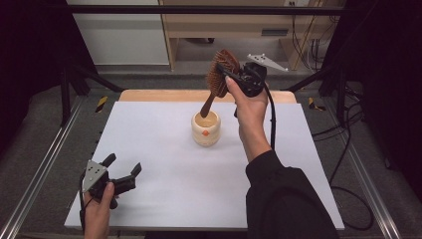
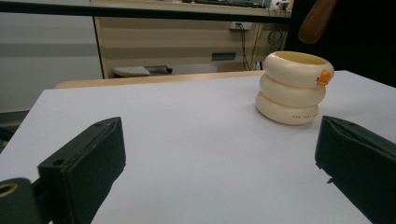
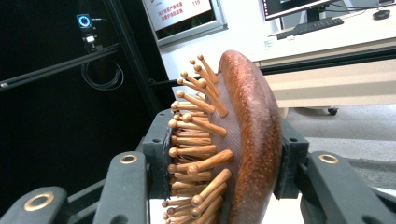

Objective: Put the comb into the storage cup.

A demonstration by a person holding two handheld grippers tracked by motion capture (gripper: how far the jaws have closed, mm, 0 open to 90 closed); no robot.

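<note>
The right gripper (image 1: 230, 73) is clamping the head of a reddish-brown wooden paddle hairbrush with round-tipped wooden pins (image 1: 217, 79). In the right gripper view one black pad is pressing on the pin side and the other on the smooth domed back of the brush (image 3: 243, 140), so the head is sitting squarely between the fingers. From that grip the brush is hanging handle-down, its handle tip reaching to the mouth of a cream-coloured holder shaped like three stacked rings (image 1: 206, 128), which is standing on the white table sheet (image 1: 174, 164) just below the fingers. In the left gripper view the holder (image 2: 293, 87) is showing a small orange mark at its rim and a line of small dark lettering on its lowest ring, too small to read.

The left gripper (image 1: 122, 167) is resting low near the front left corner of the sheet, its jaws spread wide with nothing between them, and the holder is standing well ahead of its fingertips, off toward the right-hand jaw.
</note>
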